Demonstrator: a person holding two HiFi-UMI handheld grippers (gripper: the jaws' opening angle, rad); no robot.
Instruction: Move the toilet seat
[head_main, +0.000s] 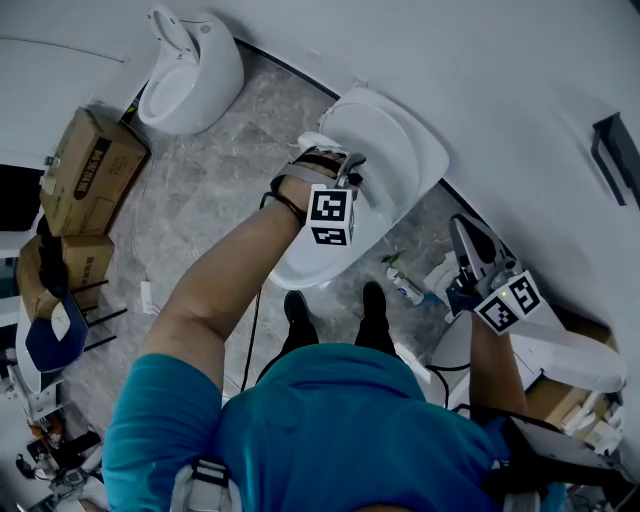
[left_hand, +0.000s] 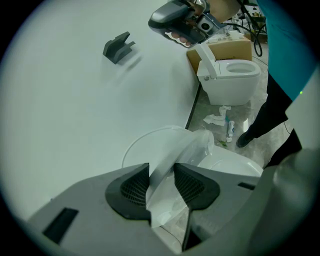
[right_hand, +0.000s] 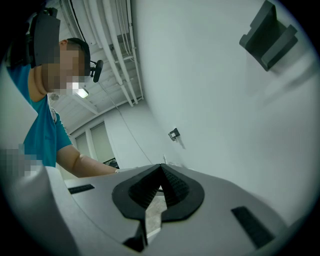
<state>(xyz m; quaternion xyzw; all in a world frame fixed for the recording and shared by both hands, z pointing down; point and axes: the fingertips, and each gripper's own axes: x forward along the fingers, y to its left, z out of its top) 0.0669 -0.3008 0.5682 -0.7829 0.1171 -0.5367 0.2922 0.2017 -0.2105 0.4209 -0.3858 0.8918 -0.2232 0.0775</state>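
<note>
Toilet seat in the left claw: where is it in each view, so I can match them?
Head view: toilet seat raised against the wall, upper centre, at the left claw.
Left gripper view: seat lower centre, clamped in that claw.
Right gripper view: not in it.
Shared landmark: dark wall bracket.

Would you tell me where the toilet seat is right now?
At the head view's centre, the toilet seat is on the toilet by the wall; the left hand-held gripper grips its plastic-wrapped edge.
</note>
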